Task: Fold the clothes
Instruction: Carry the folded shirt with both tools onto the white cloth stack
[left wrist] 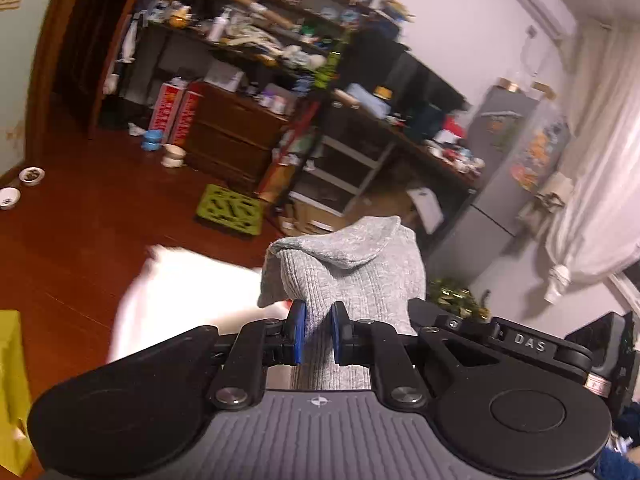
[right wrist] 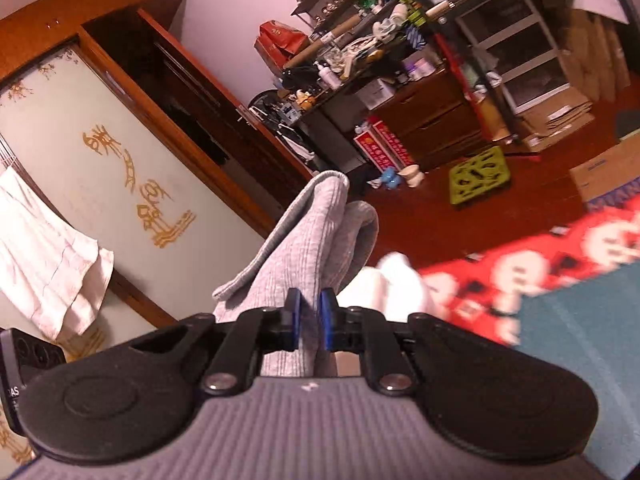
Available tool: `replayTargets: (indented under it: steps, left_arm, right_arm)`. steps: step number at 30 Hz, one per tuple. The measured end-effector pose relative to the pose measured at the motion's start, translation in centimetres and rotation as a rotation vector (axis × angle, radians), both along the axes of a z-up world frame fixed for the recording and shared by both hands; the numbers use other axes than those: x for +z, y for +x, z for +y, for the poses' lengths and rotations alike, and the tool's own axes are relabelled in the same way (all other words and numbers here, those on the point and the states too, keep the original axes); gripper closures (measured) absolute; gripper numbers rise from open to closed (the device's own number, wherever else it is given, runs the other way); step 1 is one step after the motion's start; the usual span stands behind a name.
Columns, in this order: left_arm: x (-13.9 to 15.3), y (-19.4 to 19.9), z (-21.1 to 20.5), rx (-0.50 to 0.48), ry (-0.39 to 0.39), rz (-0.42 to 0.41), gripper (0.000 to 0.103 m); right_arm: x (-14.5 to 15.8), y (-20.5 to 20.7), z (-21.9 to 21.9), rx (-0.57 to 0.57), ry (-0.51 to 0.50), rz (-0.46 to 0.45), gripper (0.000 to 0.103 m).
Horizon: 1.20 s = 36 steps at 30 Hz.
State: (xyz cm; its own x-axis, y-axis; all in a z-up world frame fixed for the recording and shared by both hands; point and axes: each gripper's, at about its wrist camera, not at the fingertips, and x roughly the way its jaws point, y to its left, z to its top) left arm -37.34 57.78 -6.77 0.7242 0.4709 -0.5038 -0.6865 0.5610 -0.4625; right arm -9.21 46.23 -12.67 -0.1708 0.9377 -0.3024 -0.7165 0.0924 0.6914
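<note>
The left gripper (left wrist: 319, 334) has its 2 blue pads (left wrist: 298, 332) pinched onto a fold of the grey ribbed garment (left wrist: 352, 272), with only the cloth's thickness between them. The fabric rises ahead of the pads and flops over at the top into a soft rounded edge. The right gripper (right wrist: 309, 320) is clamped the same way on another part of the same grey knit, which stands up ahead of it in 2 folded layers. Both ends of the garment are held up in the air, clear of any surface.

Just past the cloth in both views lies something white and blurred (left wrist: 184, 292). In the right wrist view a red patterned cover (right wrist: 540, 256) and a teal cloth (right wrist: 592, 320) lie at the right, blurred.

Farther out is a dark red wooden floor (left wrist: 100, 216) with a green perforated mat (left wrist: 230, 210), 2 small bowls (left wrist: 31, 176) at the left and a cardboard box (right wrist: 608, 172). Cluttered dark shelves (left wrist: 280, 40) and a brown drawer chest (left wrist: 236, 136) stand against the wall, a grey fridge (left wrist: 504, 152) beside white curtains (left wrist: 600, 160). A wardrobe door with gold lettering (right wrist: 100, 168) carries a hanging white cloth (right wrist: 44, 252).
</note>
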Motion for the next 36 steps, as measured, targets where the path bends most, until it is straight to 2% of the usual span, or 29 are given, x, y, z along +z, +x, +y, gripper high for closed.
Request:
replayTargets:
  steps: [6,10,14,20,22,27,30,32,36]
  left_arm:
    - [-2.4,-1.7,6.7,0.042,-0.041,0.079,0.090]
    - [-4.7,-1.5,8.8,0.039,-0.077,0.133,0.090]
    - [-6.6,-0.9,10.0,0.039,-0.090,0.175,0.090]
    - [-8.3,-1.1,10.7,0.053,-0.108,0.167,0.088]
    - [-8.5,-1.8,10.5,0.060,-0.118,0.143,0.083]
    - [-8.3,-4.9,8.2,0.066,-0.135,0.091,0.084]
    - [-8.7,-6.9,6.2,0.059,-0.168,0.029,0.081]
    - [-9.0,-7.5,4.9,0.052,-0.176,0.013,0.077]
    - [-9.9,-7.5,3.3,0.018,-0.178,0.018,0.077]
  right_arm:
    - [-2.3,-3.2,9.8,0.015,-0.044,0.024,0.092]
    - [-5.4,-4.1,13.6,0.004,-0.091,0.082,0.092]
    - [-8.4,-4.1,15.6,-0.006,-0.133,0.105,0.092]
    - [-12.0,-3.5,16.7,-0.016,-0.164,0.108,0.091]
    - [-12.5,-2.9,16.3,0.003,-0.146,0.111,0.085]
    - [-12.3,-1.9,13.2,0.010,-0.108,0.141,0.082]
    - [-12.4,-2.6,11.3,0.067,-0.118,0.164,0.075]
    - [-12.9,-3.4,10.3,0.105,-0.124,0.175,0.072]
    - [-14.3,-5.0,9.2,0.149,-0.160,0.214,0.068]
